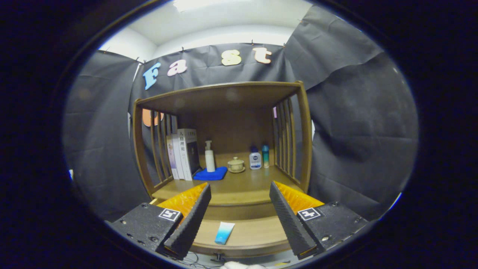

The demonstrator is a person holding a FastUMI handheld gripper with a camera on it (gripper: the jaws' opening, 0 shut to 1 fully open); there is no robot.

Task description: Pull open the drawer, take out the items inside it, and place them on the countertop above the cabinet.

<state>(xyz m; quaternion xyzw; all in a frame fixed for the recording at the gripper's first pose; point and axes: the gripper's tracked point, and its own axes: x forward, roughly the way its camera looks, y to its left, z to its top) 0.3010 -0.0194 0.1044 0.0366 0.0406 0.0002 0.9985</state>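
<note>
Drawer of brown wood stands pulled open below the table, a small blue-and-white tube lying inside between the wide-open, empty tongs, so the next move is probably lowering onto that tube.

Dim booth, ceiling light glare overhead, strong fisheye bending, edges soft and dark

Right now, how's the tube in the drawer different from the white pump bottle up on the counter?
The tube lies flat in the open drawer between the open gripper fingers; the pump bottle stands upright on a blue cloth beyond them. The tube fades blue to white; the bottle is plain white.
</note>
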